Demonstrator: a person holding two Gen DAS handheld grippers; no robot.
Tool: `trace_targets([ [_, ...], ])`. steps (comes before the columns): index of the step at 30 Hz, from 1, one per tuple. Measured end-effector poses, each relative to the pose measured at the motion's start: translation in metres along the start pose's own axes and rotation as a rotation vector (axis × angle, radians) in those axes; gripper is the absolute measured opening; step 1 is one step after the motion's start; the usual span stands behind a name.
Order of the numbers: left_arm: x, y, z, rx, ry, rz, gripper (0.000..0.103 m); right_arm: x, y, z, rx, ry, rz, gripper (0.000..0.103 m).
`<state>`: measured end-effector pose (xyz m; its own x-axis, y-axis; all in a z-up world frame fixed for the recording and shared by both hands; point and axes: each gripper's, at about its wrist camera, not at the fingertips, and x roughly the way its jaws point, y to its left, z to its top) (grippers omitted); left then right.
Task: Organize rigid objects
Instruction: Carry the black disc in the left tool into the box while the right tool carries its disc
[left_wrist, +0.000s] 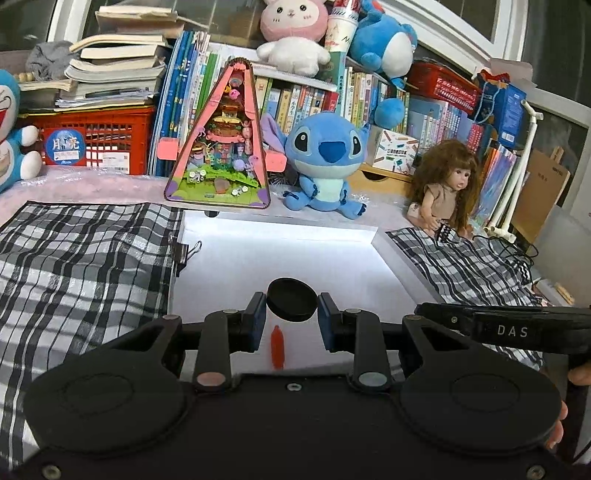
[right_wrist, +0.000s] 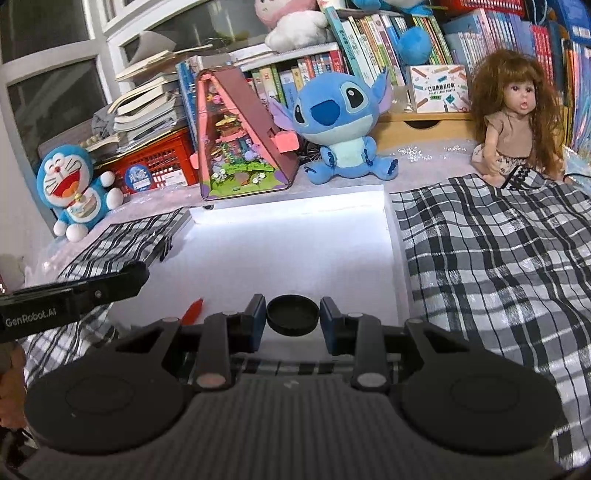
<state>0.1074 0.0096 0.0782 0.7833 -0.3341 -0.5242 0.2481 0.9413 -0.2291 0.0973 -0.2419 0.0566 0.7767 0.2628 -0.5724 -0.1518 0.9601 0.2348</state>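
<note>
Left gripper: nearest the left wrist camera, blue-padded jaws apart. A black round lid lies on the white board just ahead of the fingertips, in line with the gap; whether the pads touch it cannot be told. Beneath the gap, nearer the camera, a small red bottle-shaped piece lies on the white board.

Right gripper: nearest the right wrist camera, jaws apart. The same black round lid sits between the two blue pads, close to both; contact cannot be told. The red piece lies left of this gripper, near the board's left edge.

Surface, left to right (left wrist view):
- Black-and-white checked cloth, left of the board, with a black binder clip at the board's edge.
- White board, centre.
- Checked cloth again, right of the board.

Back row, left to right:
- Doraemon plush, beside a red crate with stacked books on it.
- Triangular pink-framed miniature scene, upright behind the board.
- Blue Stitch plush, seated just right of it.
- Long-haired doll, seated at the far edge of the right cloth.
- Shelved books behind all.
</note>
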Motion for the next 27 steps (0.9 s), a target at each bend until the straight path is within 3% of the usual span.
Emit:
trace_targets([
  [7, 0.035, 0.009, 0.019, -0.057, 0.068, -0.009, 0.028, 0.025, -0.008, 0.022, 0.082, 0.055, 0.026, 0.037],
  [13, 0.065, 0.012, 0.019, -0.059, 0.116, 0.026, 0.028, 0.049, -0.010, 0.025, 0.115, 0.119, 0.031, 0.037],
  [27, 0.092, 0.009, 0.009, -0.036, 0.159, 0.069, 0.028, 0.076, -0.004, 0.020, 0.053, 0.150, -0.033, 0.038],
])
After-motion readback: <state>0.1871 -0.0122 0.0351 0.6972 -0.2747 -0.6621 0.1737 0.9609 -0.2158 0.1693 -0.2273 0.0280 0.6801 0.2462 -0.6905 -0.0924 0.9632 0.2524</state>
